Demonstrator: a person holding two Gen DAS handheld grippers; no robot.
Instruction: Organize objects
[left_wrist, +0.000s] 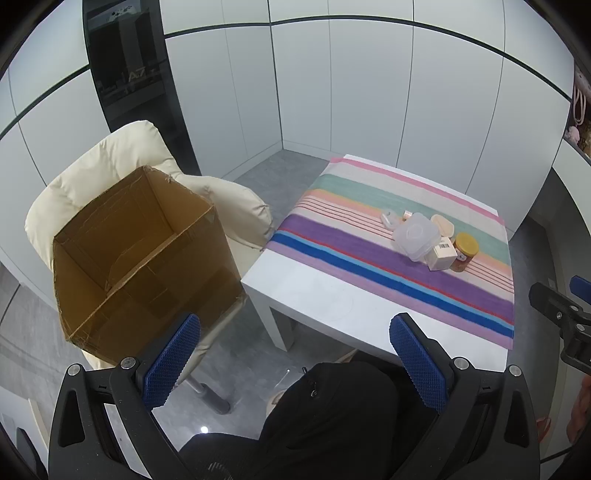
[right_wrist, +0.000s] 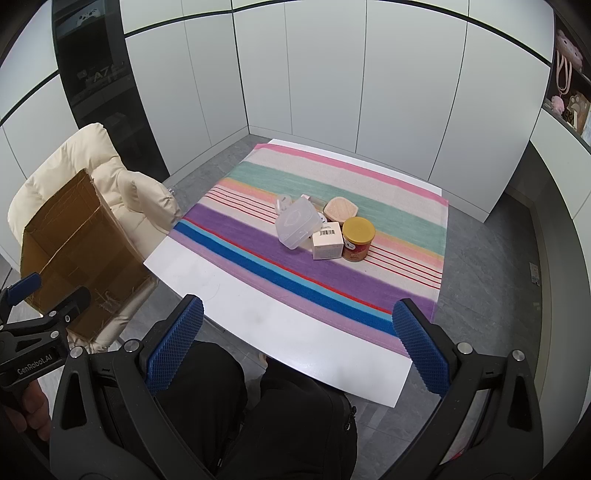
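A cluster of small items sits mid-table on a striped cloth (right_wrist: 332, 280): a clear plastic box (right_wrist: 297, 223), a white carton with a barcode (right_wrist: 327, 242), a yellow-lidded jar (right_wrist: 357, 238), a peach lidded case (right_wrist: 340, 208) and small white pieces (right_wrist: 283, 202) behind. The same cluster shows in the left wrist view around the clear box (left_wrist: 416, 236) and jar (left_wrist: 464, 251). An open, empty cardboard box (left_wrist: 144, 266) rests on a cream chair. My left gripper (left_wrist: 295, 363) and right gripper (right_wrist: 299, 350) both stand open with nothing between the fingers, held above the table's near edge, well short of the items.
The white table (right_wrist: 229, 291) has a bare near strip. The cream padded chair (right_wrist: 110, 177) stands left of it, bearing the cardboard box (right_wrist: 79, 254). Black-clad legs (right_wrist: 288, 424) of the person are below the grippers. White wall panels surround; shelves with pink items (right_wrist: 567, 74) are at right.
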